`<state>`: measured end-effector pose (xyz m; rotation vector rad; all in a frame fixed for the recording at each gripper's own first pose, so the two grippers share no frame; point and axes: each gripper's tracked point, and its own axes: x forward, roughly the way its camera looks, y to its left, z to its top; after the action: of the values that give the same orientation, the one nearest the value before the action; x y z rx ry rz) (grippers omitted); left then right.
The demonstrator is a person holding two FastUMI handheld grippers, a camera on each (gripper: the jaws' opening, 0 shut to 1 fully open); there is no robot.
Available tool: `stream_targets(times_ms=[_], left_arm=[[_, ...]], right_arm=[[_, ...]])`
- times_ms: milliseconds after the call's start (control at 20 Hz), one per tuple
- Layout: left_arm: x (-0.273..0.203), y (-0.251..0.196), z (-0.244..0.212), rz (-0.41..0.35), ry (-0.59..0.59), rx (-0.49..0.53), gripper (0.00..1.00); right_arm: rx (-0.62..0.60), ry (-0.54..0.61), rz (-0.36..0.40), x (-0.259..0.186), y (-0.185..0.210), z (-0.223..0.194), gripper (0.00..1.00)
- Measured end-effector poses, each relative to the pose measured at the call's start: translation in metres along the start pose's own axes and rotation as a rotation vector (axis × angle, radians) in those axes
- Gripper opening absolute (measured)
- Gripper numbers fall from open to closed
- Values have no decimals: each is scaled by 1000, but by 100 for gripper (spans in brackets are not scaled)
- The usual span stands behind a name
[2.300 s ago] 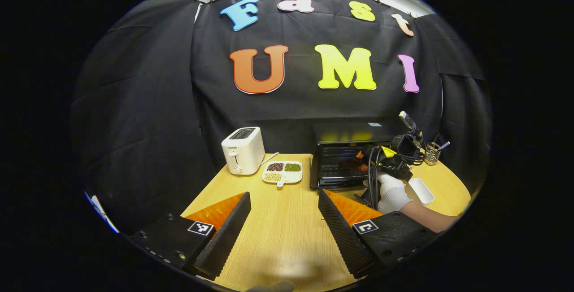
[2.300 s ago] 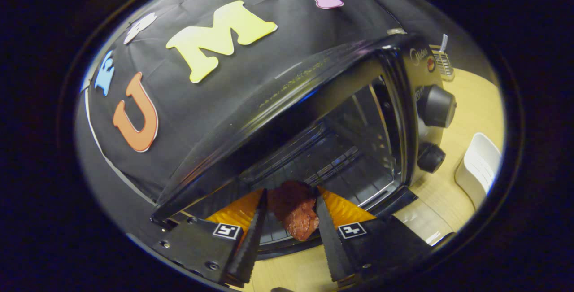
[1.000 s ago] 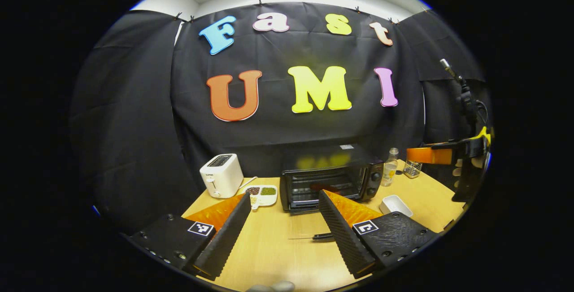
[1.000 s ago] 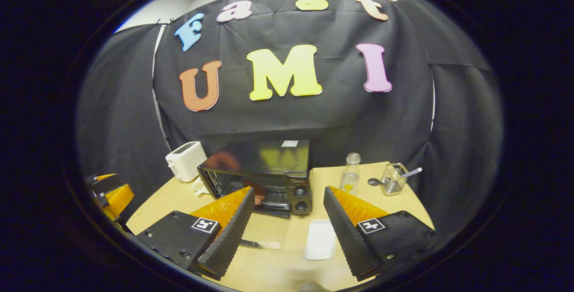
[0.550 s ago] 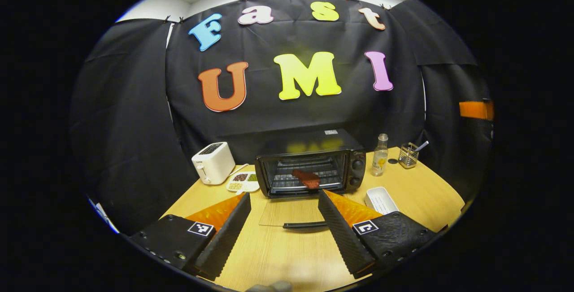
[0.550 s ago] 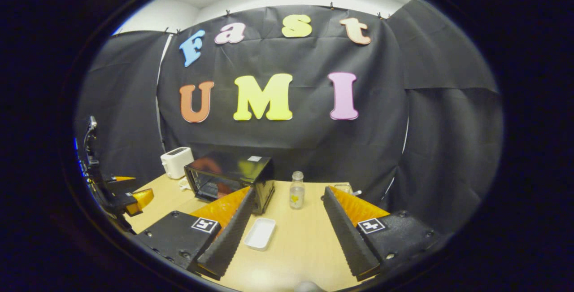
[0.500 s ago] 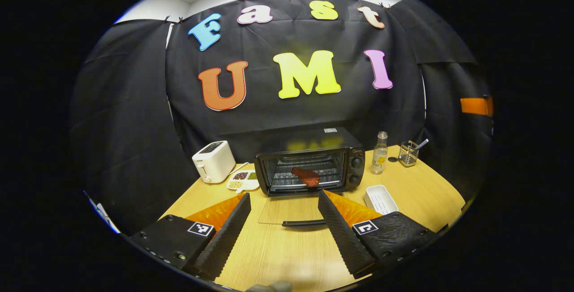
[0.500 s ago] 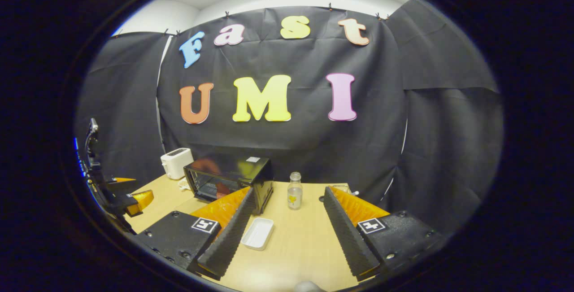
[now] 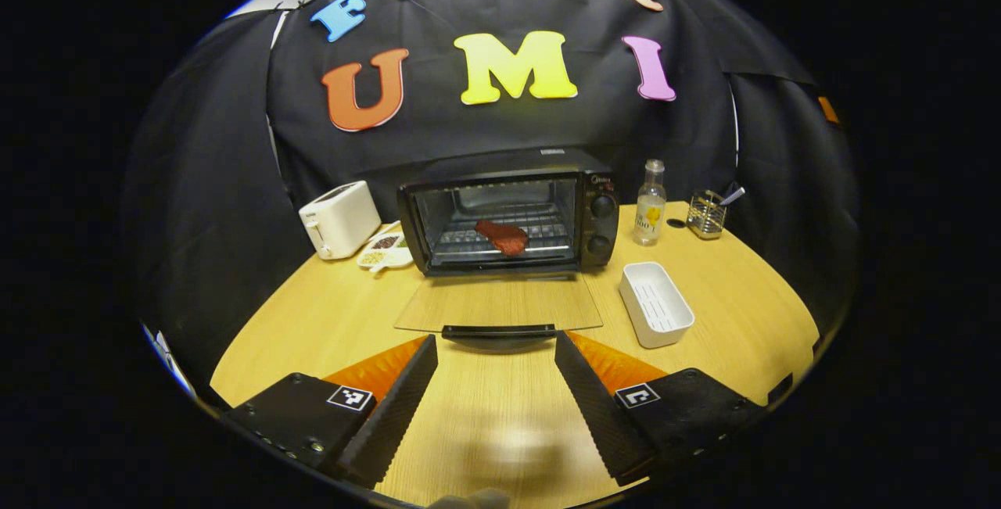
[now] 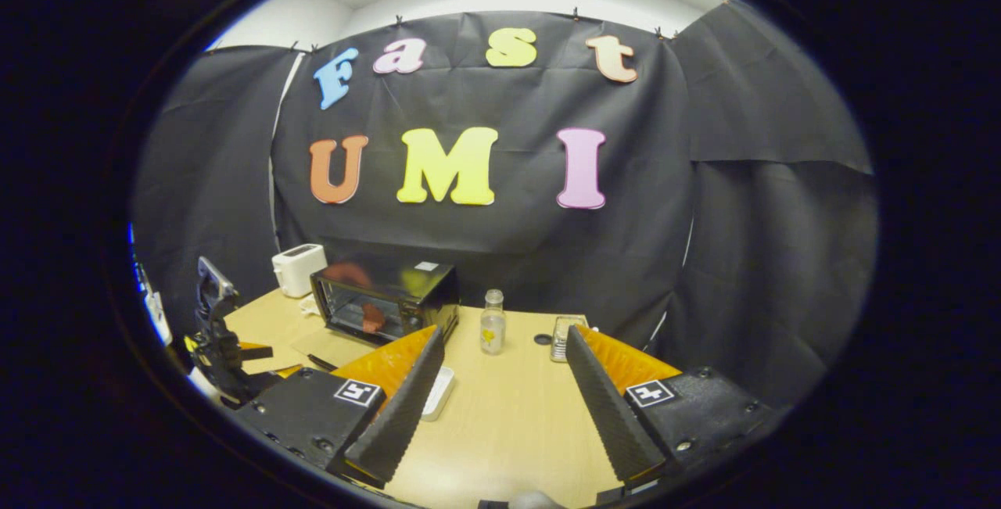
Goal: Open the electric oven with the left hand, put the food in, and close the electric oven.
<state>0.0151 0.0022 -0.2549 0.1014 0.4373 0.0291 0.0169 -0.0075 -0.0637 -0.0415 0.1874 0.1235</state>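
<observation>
Oven, black and boxy (image 9: 508, 216), gapes with reddish meat (image 9: 502, 236) racked; left gripper (image 9: 496, 384), spread (empty), fronts its door handle (image 9: 498, 331), probably for closing; right gripper (image 10: 500, 399) likewise spread.

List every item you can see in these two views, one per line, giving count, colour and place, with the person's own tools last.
electric oven: 1, black, back centre of table, door folded down.
food: 1, reddish-brown, on the oven rack.
toaster: 1, white, left of oven.
divided dish: 1, white, holding beans, between toaster and oven.
glass bottle: 1, clear, right of oven.
wire holder: 1, metal, right of bottle.
rectangular tray: 1, white, in front of bottle.
table: 1, light wood.
left tool: 1, open, just before the door handle.
right tool: 1, open, over the table's right side.
</observation>
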Motion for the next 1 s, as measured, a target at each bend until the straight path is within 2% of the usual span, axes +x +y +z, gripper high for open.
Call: stream_targets(times_ms=[200,450,900,950,1000], left_arm=[[49,-10,-32,-56,63,-7,97],[89,-7,-63,-67,120,-31,97],[108,-5,-72,-81,142,-36,97],[109,-4,-72,-81,142,-37,100],[109,-4,-72,-81,145,-38,97]], right_arm=[[-29,15,-80,-2,12,8,99],[-24,47,-131,-5,26,7,99],[-20,84,-187,-4,26,2,99],[-24,91,-188,-2,26,-1,100],[-27,92,-188,-1,25,-1,100]])
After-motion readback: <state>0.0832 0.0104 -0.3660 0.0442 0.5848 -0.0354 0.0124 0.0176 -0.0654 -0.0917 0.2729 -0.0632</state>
